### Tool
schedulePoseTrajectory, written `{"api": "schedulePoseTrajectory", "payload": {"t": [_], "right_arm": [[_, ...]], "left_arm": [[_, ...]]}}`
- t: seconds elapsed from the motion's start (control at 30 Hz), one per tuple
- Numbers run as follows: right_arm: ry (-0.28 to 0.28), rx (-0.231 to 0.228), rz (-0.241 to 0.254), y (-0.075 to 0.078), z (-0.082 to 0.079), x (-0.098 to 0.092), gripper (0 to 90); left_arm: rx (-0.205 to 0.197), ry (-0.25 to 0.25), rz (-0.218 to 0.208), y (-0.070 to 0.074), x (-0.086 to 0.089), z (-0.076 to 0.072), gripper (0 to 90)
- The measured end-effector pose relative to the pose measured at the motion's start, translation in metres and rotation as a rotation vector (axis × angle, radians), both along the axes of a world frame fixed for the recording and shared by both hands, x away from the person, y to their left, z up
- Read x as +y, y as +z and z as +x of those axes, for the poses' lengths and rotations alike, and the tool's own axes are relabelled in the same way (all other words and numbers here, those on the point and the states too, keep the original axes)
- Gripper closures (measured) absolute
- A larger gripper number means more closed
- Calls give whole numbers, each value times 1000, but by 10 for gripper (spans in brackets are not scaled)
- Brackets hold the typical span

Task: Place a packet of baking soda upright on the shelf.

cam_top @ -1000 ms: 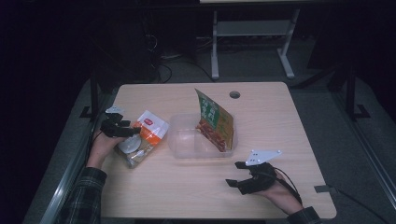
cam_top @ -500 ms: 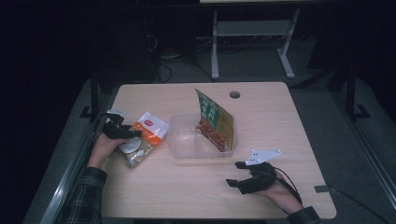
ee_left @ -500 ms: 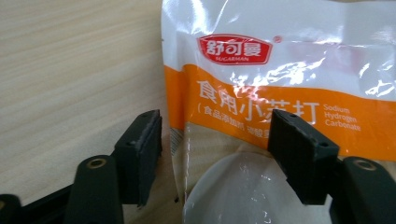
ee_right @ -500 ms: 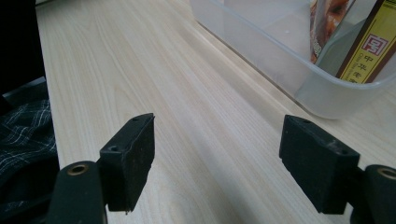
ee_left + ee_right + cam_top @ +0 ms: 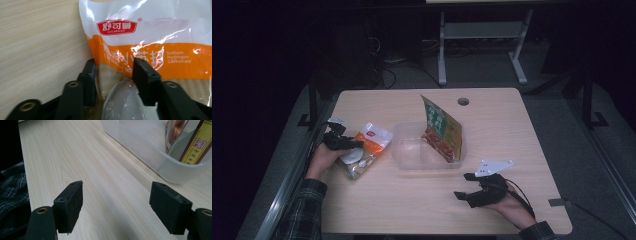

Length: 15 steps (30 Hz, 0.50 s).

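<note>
Soda pouch (image 5: 147,42) | on table, outside tub (image 5: 412,162) | tub holds green packet (image 5: 443,131)

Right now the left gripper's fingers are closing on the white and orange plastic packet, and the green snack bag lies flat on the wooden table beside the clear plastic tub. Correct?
Not quite. The green snack bag stands tilted inside the clear plastic tub, as the high view shows. The rest holds: the left gripper has been closing on the white and orange plastic packet.
</note>
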State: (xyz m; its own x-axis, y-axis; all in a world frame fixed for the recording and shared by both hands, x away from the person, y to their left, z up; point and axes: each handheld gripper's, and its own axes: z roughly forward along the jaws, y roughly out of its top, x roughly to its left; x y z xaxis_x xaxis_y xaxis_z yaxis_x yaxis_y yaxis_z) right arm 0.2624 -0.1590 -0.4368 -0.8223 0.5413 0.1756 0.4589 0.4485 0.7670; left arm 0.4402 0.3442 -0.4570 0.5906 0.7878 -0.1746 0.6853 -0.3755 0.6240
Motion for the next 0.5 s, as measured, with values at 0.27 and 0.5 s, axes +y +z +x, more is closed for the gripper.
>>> {"api": "schedulePoseTrajectory", "payload": {"t": [0.27, 0.5], "right_arm": [[7, -2, 1, 0, 0, 0, 274], [5, 2, 1, 0, 0, 0, 274]], "left_arm": [[-7, -21, 55, 1, -2, -2, 792], [-1, -5, 69, 3, -5, -3, 865]]}}
